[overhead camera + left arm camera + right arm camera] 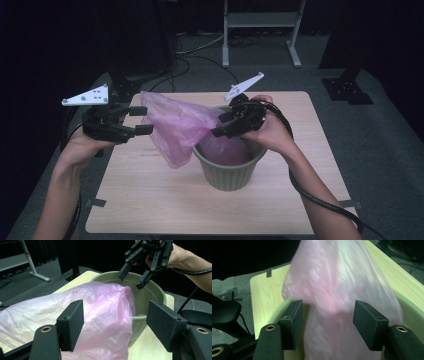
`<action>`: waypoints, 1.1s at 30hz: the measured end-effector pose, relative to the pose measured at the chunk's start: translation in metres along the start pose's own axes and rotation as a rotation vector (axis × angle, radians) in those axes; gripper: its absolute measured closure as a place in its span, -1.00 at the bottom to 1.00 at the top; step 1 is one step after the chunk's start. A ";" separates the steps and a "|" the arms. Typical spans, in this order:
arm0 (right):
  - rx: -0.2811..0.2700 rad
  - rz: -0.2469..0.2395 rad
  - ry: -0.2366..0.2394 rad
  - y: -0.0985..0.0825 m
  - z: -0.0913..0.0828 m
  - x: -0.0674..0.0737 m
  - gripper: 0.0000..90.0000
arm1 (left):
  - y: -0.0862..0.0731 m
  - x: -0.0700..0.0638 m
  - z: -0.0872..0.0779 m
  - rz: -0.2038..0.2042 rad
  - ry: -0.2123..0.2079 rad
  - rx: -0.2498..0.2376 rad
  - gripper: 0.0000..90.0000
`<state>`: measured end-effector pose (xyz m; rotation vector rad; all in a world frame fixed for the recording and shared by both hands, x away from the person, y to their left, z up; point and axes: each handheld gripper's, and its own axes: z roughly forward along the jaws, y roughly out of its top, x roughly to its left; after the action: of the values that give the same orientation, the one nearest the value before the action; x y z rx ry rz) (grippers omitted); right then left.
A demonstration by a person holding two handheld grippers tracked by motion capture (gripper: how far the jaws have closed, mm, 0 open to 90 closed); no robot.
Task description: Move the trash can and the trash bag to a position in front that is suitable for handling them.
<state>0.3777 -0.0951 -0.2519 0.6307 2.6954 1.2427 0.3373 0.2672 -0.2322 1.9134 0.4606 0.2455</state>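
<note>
The pink plastic bag (177,127) lies half inside the green bin (227,172), draped over its left rim. The right gripper (220,127), jaws apart, is nearer; the left gripper (145,120) stands open, gripping nothing.

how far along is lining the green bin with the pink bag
Partly done: the pink bag sits partly inside the green bin, with much draped over its left rim. Both the left gripper and right gripper are open beside it. Left: spreading the bag around the rim.
</note>
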 end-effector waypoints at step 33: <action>-0.138 0.039 -0.005 -0.040 -0.036 -0.008 1.00 | -0.023 0.006 0.033 -0.050 -0.050 0.038 -0.37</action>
<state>0.3623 -0.1466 -0.2586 0.6704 2.5765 1.4199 0.3505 0.2498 -0.2661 1.9380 0.4822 0.1572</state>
